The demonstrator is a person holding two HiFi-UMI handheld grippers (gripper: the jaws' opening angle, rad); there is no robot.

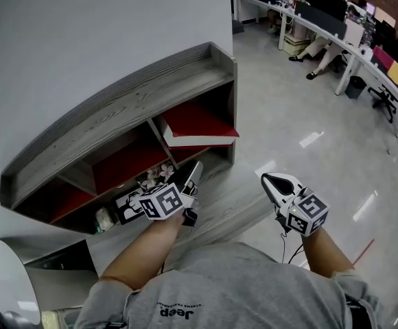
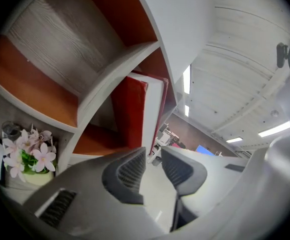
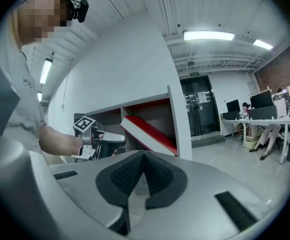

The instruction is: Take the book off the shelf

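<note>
A: Item, book point(image 1: 199, 125)?
B: Red, leaning in the right-hand compartment of the shelf point(image 1: 116, 108); not yet taken.
A: Left gripper point(image 1: 192, 177)?
B: Jaws slightly apart, empty, just short of the book.
A: Right gripper point(image 1: 274, 182)?
B: Jaws together, empty, apart from the shelf. Grasp and removal outstanding.
</note>
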